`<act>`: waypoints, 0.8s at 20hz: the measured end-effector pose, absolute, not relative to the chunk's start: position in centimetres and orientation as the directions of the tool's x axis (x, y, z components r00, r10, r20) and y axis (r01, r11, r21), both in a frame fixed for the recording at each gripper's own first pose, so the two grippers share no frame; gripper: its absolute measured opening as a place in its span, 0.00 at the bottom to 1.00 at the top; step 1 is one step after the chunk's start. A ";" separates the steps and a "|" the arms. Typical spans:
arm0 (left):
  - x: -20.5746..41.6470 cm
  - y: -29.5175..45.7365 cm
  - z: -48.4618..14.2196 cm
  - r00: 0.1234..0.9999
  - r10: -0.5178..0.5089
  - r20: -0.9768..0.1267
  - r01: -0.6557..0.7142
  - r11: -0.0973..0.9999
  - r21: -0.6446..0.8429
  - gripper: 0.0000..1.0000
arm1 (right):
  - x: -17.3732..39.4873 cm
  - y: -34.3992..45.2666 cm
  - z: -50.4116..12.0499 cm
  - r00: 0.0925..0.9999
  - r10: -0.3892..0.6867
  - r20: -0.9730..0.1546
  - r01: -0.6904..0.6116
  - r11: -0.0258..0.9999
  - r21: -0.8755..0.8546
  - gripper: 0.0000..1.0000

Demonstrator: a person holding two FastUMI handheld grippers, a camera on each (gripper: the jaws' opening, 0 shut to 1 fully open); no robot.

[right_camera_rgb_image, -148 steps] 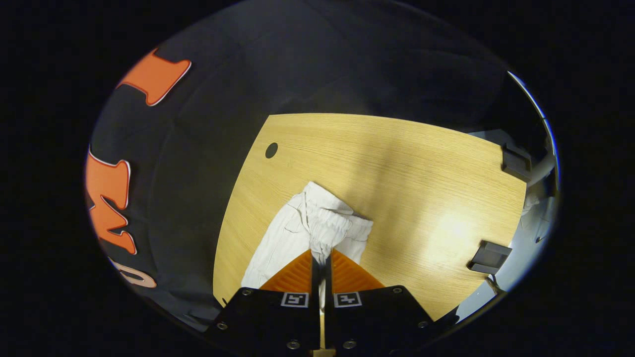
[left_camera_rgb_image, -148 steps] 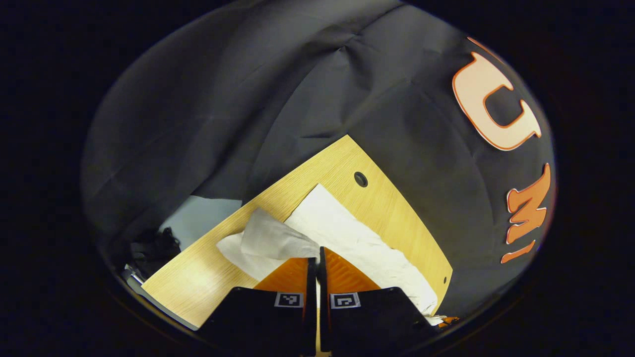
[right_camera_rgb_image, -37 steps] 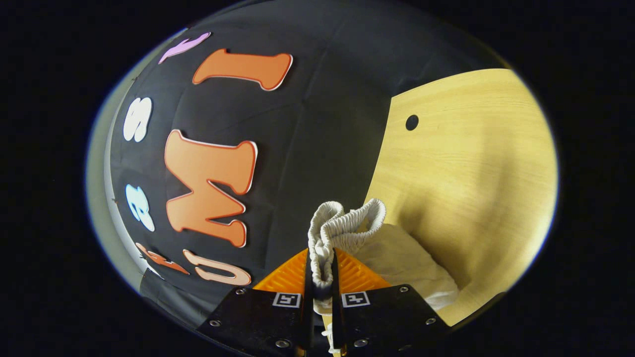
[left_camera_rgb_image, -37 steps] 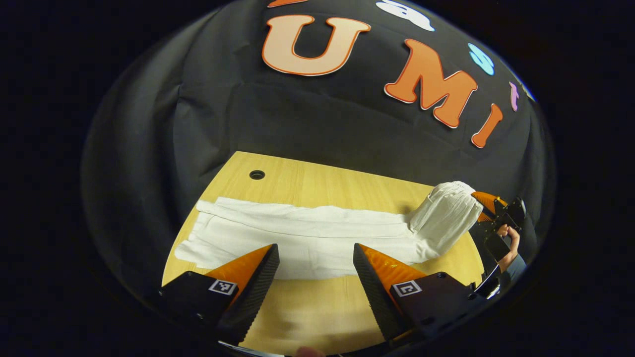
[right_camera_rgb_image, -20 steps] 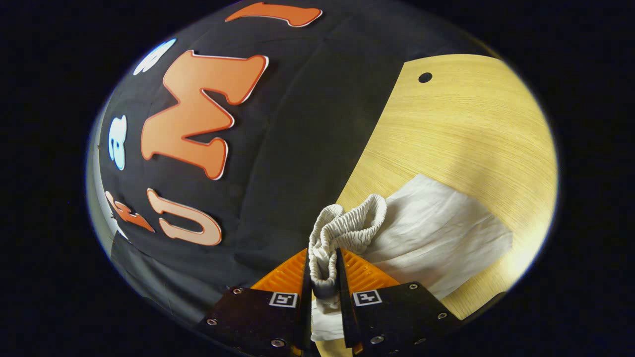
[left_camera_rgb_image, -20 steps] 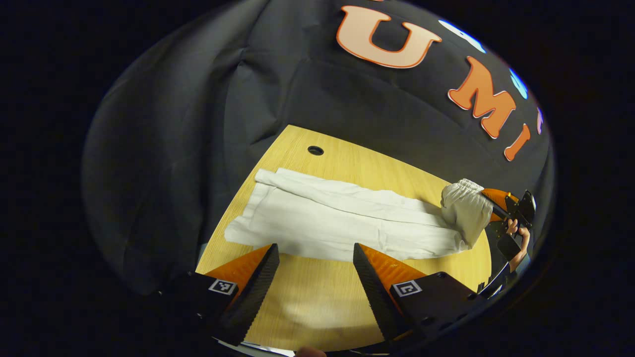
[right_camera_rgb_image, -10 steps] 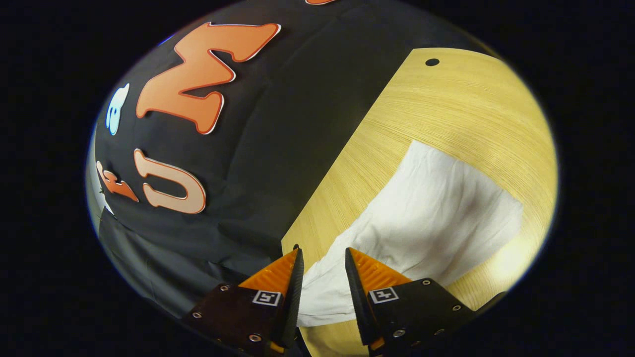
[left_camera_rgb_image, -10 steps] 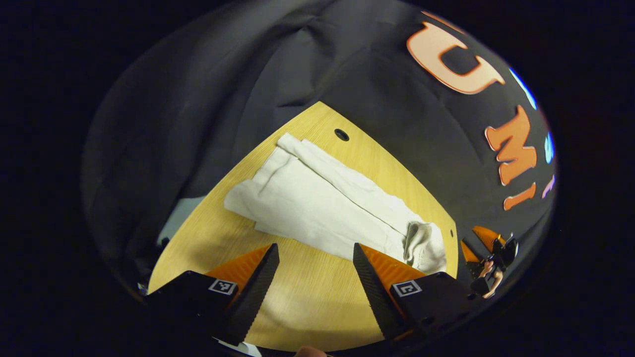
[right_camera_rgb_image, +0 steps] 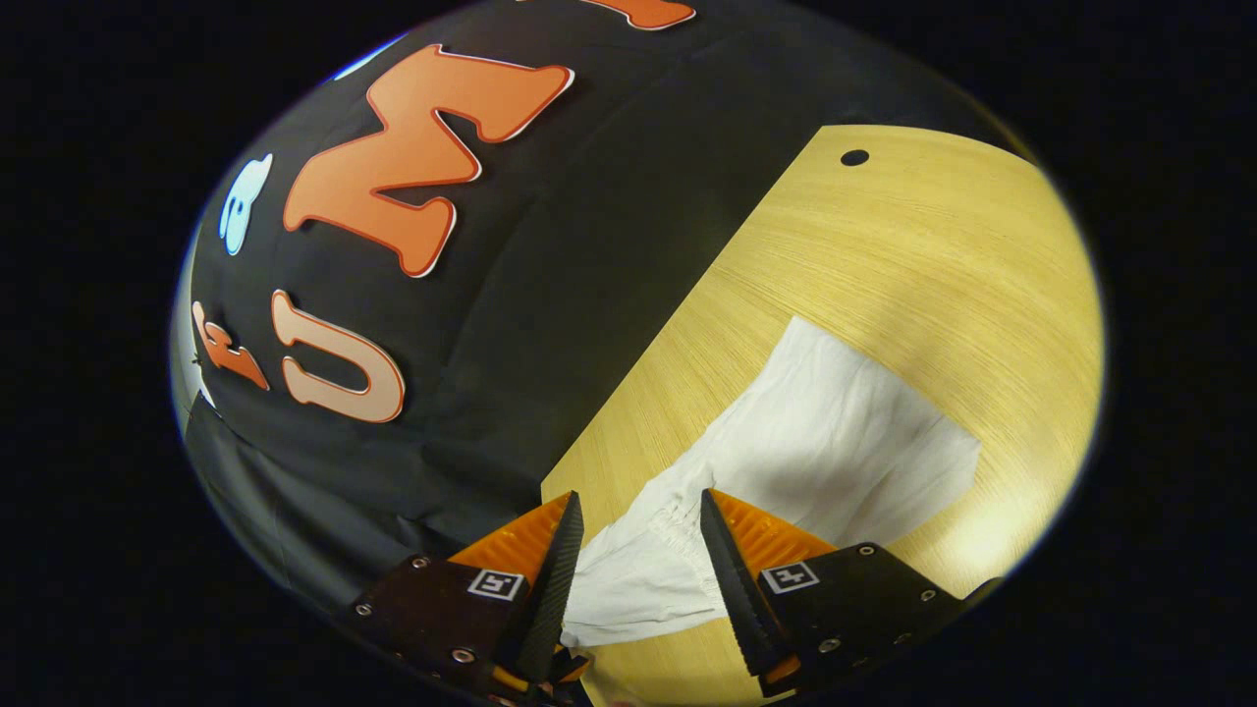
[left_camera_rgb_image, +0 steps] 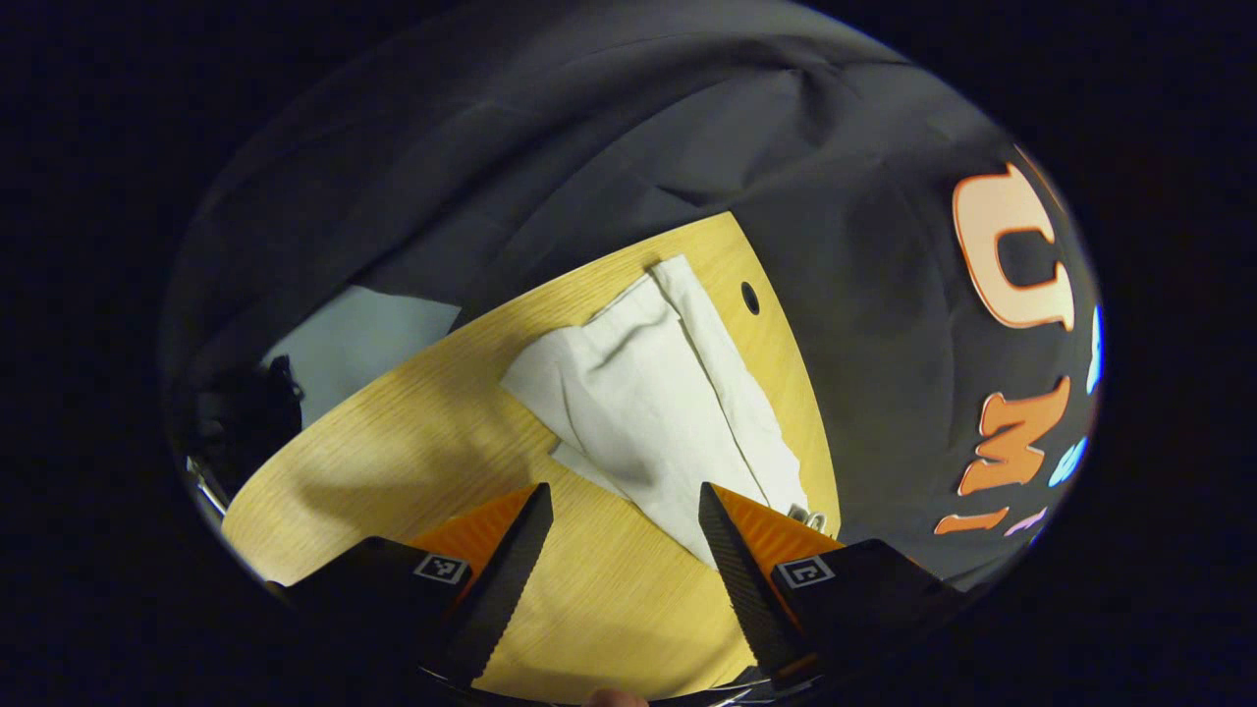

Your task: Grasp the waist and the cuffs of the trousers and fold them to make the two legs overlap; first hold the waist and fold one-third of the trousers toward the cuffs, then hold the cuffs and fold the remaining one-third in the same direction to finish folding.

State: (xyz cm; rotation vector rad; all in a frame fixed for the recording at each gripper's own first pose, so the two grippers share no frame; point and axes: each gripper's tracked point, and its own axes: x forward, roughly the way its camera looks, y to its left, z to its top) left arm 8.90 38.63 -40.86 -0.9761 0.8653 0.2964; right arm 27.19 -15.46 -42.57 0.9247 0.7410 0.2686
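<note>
So the big change: a second ago the right gripper [right_camera_rgb_image: 636, 530] was clamped on the bunched elastic waist, and now its fingers are spread with nothing between them. The waist [right_camera_rgb_image: 678, 525] is lying flat on the trousers [right_camera_rgb_image: 835, 442] again, just past the fingertips. That looks like the first third-fold being laid down and let go, so the step left is the cuff end.

In the right gripper view the white trousers run from between the fingers out toward 2 o'clock across the wooden counter [right_camera_rgb_image: 933, 245]. The gathered waist band sits right at the fingertip line, maybe brushing the right-hand finger, though contact is hard to call. The cloth past it looks smooth, with a straight far edge.

The left gripper [left_camera_rgb_image: 626, 501] is also open and empty, hovering over bare counter [left_camera_rgb_image: 393, 442]. It has swung round compared with half a second back: the trousers [left_camera_rgb_image: 648, 393] now stretch from near its right-hand finger up toward 12 o'clock, ending close to the cable hole [left_camera_rgb_image: 750, 298]. The far end up there, by the hole, looks like the cuffs [left_camera_rgb_image: 658, 285], one leg lying over the other, offset a bit.

Best guess is that one of the grippers has to travel to that far end and pinch both layers together. The legs aren't perfectly lined up, so grabbing just one layer is the risk.
</note>
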 end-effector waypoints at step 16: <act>18.0 38.7 -45.1 0.727 -0.170 -0.665 -0.585 0.355 -0.730 0.18 | 24.9 -20.8 -41.4 0.750 0.476 -0.459 0.181 0.520 0.835 0.75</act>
